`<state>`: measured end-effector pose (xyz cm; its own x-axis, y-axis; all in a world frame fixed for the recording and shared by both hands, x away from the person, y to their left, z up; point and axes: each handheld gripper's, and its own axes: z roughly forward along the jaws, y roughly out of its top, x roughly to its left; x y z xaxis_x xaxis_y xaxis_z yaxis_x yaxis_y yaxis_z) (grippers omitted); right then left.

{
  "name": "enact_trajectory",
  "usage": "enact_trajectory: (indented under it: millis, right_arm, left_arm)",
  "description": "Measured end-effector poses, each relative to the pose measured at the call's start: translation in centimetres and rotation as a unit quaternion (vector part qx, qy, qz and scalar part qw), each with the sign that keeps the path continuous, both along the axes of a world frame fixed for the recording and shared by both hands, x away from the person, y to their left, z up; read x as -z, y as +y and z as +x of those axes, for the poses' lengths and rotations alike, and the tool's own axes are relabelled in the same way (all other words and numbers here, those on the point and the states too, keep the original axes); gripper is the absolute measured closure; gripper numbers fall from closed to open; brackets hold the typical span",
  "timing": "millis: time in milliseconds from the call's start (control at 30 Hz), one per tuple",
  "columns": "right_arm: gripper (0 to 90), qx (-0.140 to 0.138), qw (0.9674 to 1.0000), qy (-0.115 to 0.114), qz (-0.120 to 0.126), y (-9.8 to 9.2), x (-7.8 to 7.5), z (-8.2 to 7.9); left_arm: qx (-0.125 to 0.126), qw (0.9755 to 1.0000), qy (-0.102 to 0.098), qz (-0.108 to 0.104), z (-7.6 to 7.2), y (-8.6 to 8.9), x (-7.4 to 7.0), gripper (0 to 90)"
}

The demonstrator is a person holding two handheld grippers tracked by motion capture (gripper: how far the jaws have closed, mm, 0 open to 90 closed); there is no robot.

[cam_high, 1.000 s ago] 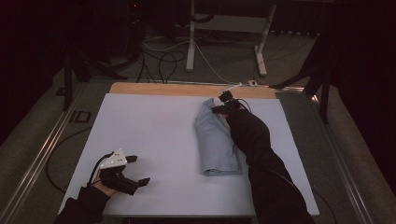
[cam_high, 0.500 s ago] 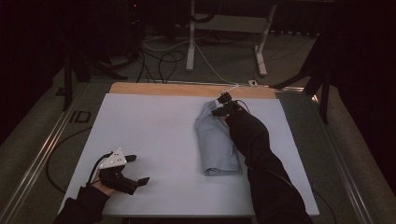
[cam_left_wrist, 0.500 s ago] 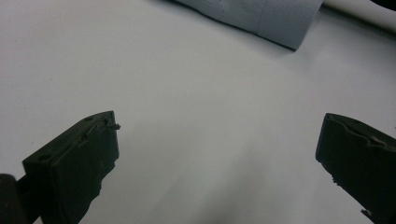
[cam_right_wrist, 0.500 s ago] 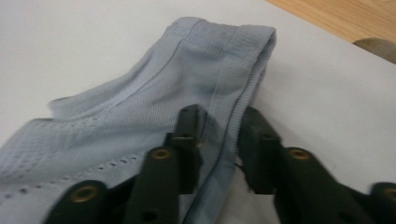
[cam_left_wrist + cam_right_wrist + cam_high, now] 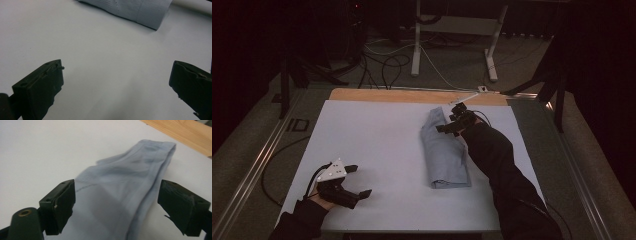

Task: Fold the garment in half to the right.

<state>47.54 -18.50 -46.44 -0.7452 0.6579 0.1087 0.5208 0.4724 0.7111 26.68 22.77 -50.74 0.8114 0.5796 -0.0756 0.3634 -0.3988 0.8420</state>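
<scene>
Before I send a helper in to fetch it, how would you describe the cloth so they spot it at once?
Find the white table top with a wooden strip along its far edge. On its right half, beside the right hand-held gripper, lies the folded cloth. It is a long, pale blue-grey bundle, the one soft thing there.
</scene>
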Motion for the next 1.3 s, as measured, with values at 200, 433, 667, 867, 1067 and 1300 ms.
enact_trajectory:
  millis: [200, 433, 667, 867, 1067, 1300]
  right_arm:
    - [15.0, -0.037, 0.9991, -0.009, 0.017, -0.4, -0.6, -4.1]
    - [44.7, -0.069, 0.9962, -0.043, 0.032, -0.1, -1.1, -8.9]
    - [89.8, -0.107, 0.9923, -0.062, 0.0, 0.5, -0.6, -11.4]
    - [90.0, -0.148, 0.9878, -0.047, -0.019, 1.2, 1.5, -12.8]
    - [90.0, -0.153, 0.9872, -0.021, -0.039, 0.7, 4.5, -13.0]
    - [90.0, -0.161, 0.9861, -0.007, -0.039, 0.1, 5.6, -13.6]
  left_arm:
    - [0.002, 1.0, 0.002, 0.003, 0.0, -0.1, 0.1, 0.4]
    - [0.007, 1.0, 0.002, 0.001, 0.0, -0.1, 0.1, 0.4]
    - [0.007, 1.0, 0.003, 0.001, 0.0, -0.1, 0.1, 0.4]
    - [0.007, 1.0, 0.002, 0.0, 0.0, 0.0, 0.1, 0.4]
    - [0.008, 1.0, 0.004, -0.001, 0.0, 0.0, 0.1, 0.4]
    - [0.008, 1.0, 0.004, 0.0, 0.0, 0.0, 0.1, 0.4]
